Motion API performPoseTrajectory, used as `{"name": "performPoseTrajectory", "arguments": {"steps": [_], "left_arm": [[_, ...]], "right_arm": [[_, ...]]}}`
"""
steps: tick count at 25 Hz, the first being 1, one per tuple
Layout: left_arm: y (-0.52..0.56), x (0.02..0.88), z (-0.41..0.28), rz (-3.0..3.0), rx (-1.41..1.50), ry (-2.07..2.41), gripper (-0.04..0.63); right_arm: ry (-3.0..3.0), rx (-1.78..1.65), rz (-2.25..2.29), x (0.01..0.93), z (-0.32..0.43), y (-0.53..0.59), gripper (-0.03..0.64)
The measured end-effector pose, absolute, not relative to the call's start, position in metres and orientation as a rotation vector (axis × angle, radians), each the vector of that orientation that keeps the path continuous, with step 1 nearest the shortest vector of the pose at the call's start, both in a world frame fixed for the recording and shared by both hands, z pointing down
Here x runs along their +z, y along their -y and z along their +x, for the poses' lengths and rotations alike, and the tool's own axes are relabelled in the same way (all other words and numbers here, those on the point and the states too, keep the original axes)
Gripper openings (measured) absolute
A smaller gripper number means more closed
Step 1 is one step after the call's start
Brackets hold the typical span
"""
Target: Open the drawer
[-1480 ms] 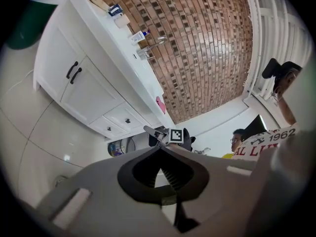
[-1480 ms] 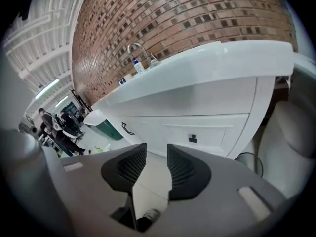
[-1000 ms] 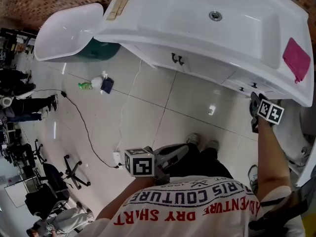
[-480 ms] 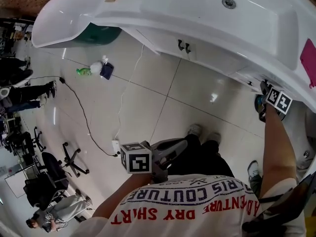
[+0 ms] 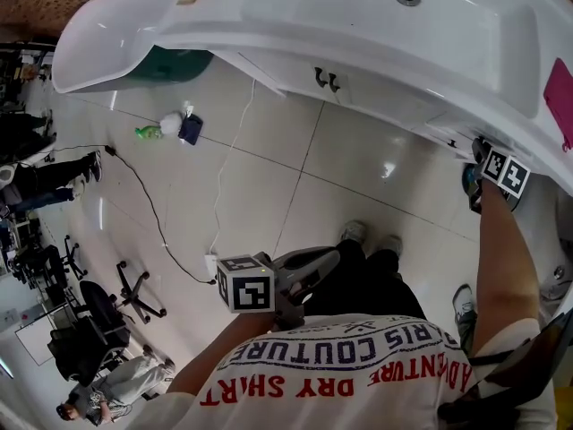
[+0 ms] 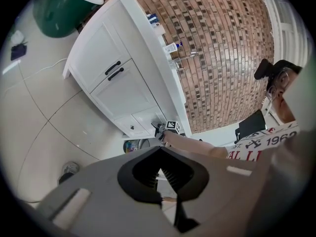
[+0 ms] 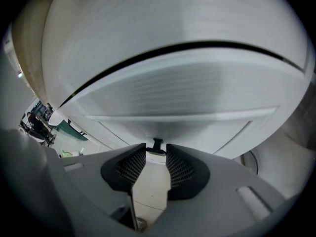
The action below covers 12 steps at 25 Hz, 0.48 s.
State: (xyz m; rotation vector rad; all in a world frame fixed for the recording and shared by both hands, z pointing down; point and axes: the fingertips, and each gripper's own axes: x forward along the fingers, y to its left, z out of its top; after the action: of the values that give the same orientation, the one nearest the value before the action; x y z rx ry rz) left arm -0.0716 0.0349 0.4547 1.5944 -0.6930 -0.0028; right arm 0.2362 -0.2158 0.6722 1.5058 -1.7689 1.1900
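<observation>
The white vanity [image 5: 358,88] fills the top of the head view, with small drawers at its right end. My right gripper [image 5: 479,150] is up against one drawer front [image 7: 187,98]. Its jaws are closing, and the drawer's small black knob [image 7: 157,143] sits between the fingertips, its wide end reaching both pads. The left gripper view shows the same right gripper [image 6: 160,128] at that drawer [image 6: 148,117]. My left gripper [image 5: 329,260] hangs low by the person's legs, far from the cabinet, shut with nothing in it.
Two cabinet doors with black handles [image 5: 324,81] sit left of the drawers. A pink cloth [image 5: 560,92] lies on the counter's right end. A white tub [image 5: 116,38], a green bottle [image 5: 148,133], a floor cable [image 5: 224,195] and an office chair [image 5: 134,298] are on the left.
My right gripper has come down and in against the drawer front. The left gripper has sunk a little beside the person's legs.
</observation>
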Motion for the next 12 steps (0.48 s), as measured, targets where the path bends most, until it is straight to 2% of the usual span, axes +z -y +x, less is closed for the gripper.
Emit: {"name": "performPoseTrajectory", "arguments": {"steps": [12], "left_arm": [[-0.037,0.452,-0.071,1.609,0.011,0.677,-0.015]], "right_arm": [[1.779,1.203,1.512,0.672,0.232,0.191,0.127]]}}
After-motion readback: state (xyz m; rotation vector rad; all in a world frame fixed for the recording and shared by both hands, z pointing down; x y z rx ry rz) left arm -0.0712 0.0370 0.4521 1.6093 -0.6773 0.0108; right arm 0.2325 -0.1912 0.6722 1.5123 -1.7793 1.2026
